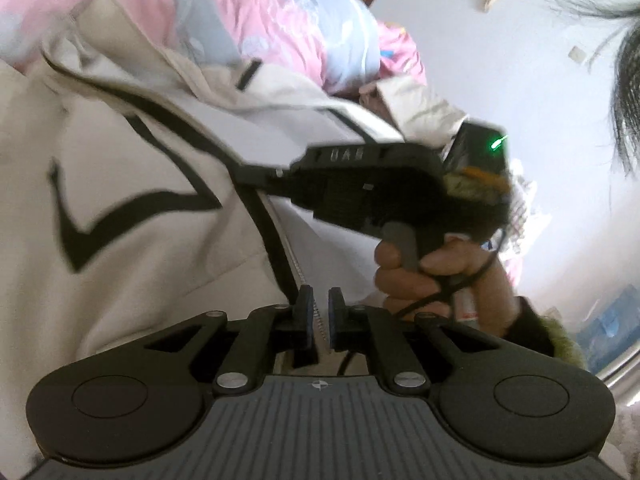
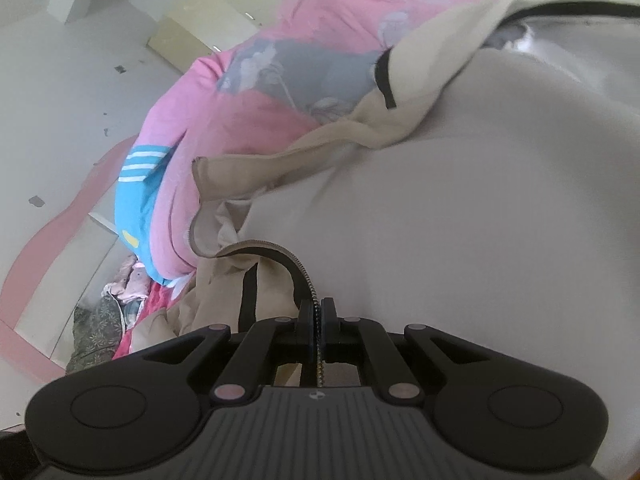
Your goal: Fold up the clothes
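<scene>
Cream jacket (image 2: 460, 208): draped over pink bedding (image 2: 304, 40), white wall (image 2: 60, 92) behind. Left claw (image 1: 320, 312): narrow, zipper edge (image 1: 298, 268) between its pads, grip uncertain. Right claw (image 2: 319, 320): clamped on the jacket's zipper edge. Person's hand (image 1: 424, 276): beside jacket, blocking part.

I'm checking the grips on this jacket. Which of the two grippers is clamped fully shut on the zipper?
The right gripper: its jaws pinch the zipper teeth of the cream jacket. The left gripper shows a gap around the zipper.
</scene>
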Tool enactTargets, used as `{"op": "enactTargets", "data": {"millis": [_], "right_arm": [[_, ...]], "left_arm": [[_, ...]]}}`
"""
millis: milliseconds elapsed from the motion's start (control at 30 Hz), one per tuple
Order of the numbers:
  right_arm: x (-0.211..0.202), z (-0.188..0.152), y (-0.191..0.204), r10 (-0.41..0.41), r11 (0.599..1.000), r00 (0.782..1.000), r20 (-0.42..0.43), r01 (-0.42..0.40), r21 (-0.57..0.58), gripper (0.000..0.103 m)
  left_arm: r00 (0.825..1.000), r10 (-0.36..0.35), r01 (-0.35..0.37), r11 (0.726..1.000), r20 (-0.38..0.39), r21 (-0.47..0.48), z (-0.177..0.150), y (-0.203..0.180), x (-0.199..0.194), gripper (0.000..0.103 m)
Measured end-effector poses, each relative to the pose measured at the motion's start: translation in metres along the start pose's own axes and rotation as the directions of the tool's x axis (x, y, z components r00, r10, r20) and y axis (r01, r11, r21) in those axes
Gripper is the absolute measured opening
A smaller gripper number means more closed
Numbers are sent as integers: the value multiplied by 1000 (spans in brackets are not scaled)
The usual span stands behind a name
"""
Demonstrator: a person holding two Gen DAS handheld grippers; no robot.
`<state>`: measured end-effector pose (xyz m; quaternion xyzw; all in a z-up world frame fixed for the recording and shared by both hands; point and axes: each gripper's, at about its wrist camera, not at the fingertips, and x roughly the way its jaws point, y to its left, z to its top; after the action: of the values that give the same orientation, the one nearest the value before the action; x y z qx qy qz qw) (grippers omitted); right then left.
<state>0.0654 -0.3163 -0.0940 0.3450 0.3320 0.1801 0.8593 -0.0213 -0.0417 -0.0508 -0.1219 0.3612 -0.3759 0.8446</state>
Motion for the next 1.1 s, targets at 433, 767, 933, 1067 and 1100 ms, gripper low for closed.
{"op": "enactTargets", "data": {"millis": [433, 767, 933, 1067, 1100], "right_arm": [[-19, -26, 1, 11, 993, 983, -185, 10, 115, 7], [-64, -35, 16, -94, 992, 961, -258, 112, 54, 29], [-65, -41, 12, -99, 988, 959, -265, 126, 87, 30], [-65, -45, 9, -103, 984, 957, -271, 138, 113, 30], [-65, -46, 8, -104, 983, 957, -272, 141, 120, 30]], "left_arm": [[956, 261, -241, 958, 130, -154, -34, 37, -116, 43], [959, 278, -265, 945, 47, -192, -78, 60, -109, 43], [961, 273, -271, 961, 45, -50, -82, 43, -88, 43], [951, 307, -309, 950, 47, 51, -86, 30, -70, 43], [950, 308, -310, 949, 47, 59, -87, 28, -68, 43]]}}
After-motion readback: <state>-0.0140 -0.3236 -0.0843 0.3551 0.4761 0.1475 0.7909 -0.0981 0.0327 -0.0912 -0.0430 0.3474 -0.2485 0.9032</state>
